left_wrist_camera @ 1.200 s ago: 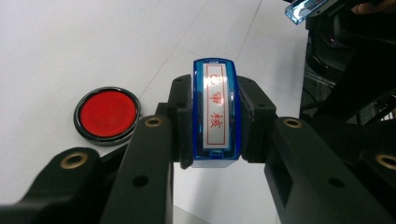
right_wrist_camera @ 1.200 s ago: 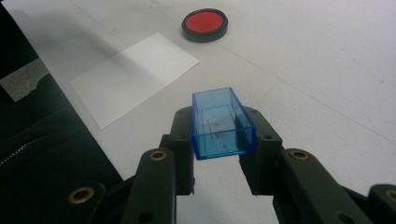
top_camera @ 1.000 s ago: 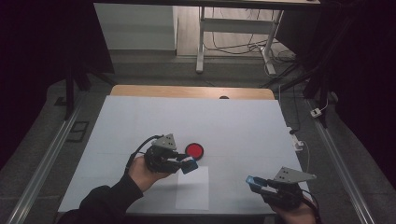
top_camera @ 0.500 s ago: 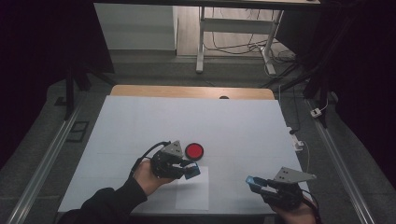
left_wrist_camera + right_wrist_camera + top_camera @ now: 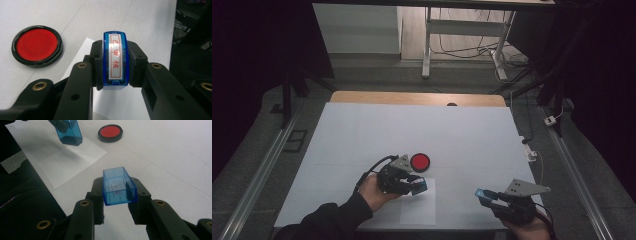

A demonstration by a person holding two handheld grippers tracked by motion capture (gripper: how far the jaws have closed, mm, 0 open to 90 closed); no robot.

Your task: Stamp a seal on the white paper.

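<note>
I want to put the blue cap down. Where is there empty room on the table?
Plenty. The far half of the table, beyond the red ink pad, is bare, and so is the stretch between the paper sheet and the right gripper holding the blue cap. It is crowded near the left gripper, where the blue stamp, pad and paper sit together.

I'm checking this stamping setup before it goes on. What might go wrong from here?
The blue stamp, clamped in the left gripper, hangs over the white paper's edge, so the print may land partly off it. The open red ink pad lies close by and may be knocked. The right gripper pinches the slick blue cap, which might slip.
</note>
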